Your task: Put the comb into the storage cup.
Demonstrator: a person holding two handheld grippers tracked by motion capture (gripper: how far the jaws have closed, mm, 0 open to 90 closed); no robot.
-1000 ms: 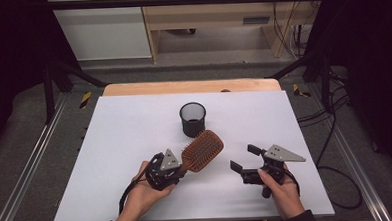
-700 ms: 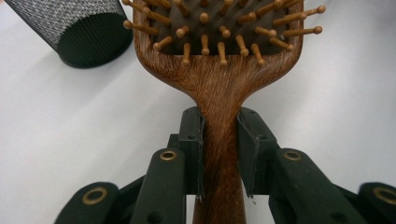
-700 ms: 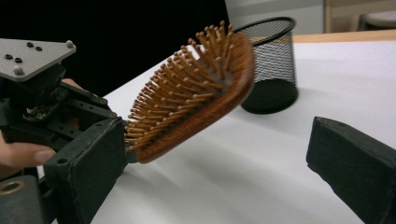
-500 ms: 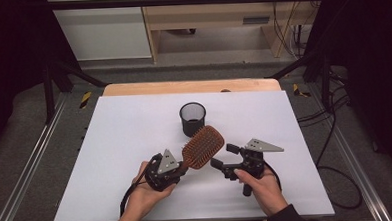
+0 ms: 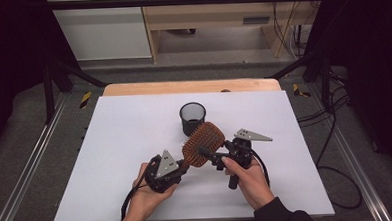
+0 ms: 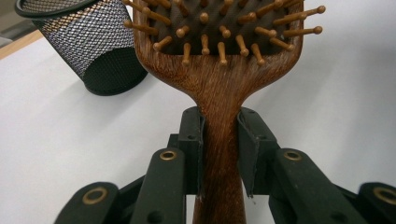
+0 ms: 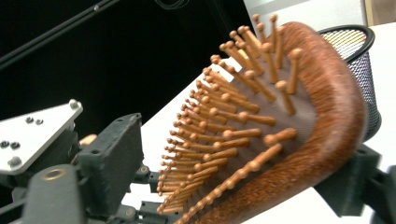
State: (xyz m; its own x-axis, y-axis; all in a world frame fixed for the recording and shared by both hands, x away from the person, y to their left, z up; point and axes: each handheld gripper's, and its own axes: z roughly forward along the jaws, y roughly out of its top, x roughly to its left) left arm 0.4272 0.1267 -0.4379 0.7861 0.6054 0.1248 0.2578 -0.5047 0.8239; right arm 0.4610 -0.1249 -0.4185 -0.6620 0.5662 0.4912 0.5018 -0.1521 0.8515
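The left tool (image 5: 180,167) pinches the brush (image 5: 202,143) by its handle neck, jaws pressed on either side of the wood; the head hangs above the tabletop (image 5: 125,143), just at 5 o'clock of the cup (image 5: 192,117). The right tool (image 5: 212,156) stands spread around the head, one jaw on the bristle side, the other at the back rim, not yet clamped. The risk, as I judge it: closing on the bristles (image 7: 224,135) gives a springy, slanted hold, so the head may twist or slip when the left tool lets go. A swing toward 11 o'clock could tip the light cup.
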